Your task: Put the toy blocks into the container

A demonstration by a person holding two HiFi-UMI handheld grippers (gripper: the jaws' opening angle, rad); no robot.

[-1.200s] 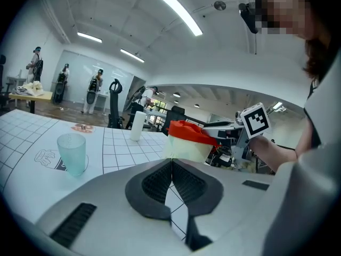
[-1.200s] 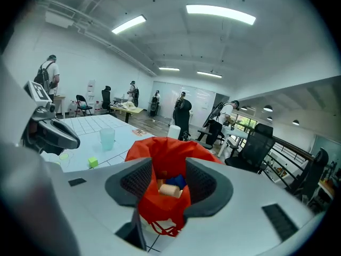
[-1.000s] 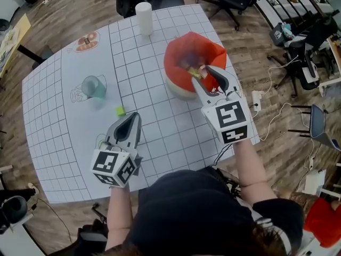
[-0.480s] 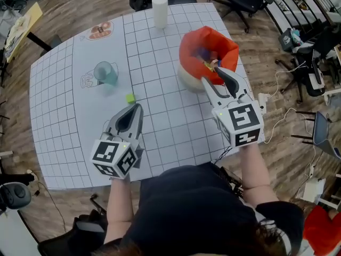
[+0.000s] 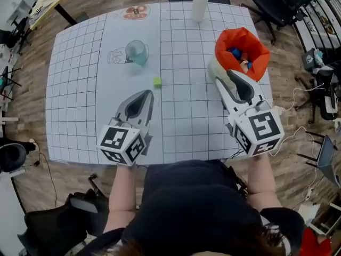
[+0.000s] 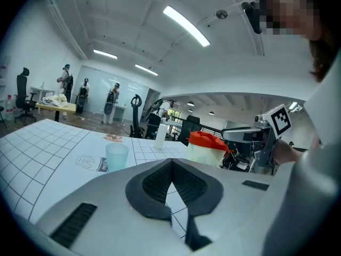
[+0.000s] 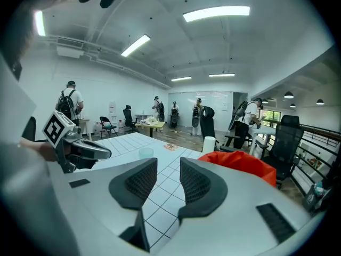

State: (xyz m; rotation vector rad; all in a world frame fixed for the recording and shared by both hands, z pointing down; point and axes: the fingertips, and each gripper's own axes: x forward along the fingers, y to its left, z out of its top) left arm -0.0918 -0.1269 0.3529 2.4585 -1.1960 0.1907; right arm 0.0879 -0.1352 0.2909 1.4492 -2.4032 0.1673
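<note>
Blocks (image 5: 235, 53) half hidden inside orange container (image 5: 224, 42), green block (image 5: 157, 81) small, indistinct

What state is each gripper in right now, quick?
Left gripper: jaws shut, holding nothing.
Right gripper: jaws apart and closing, nothing between them.

No words or numbers are legible on anything in view.
</note>
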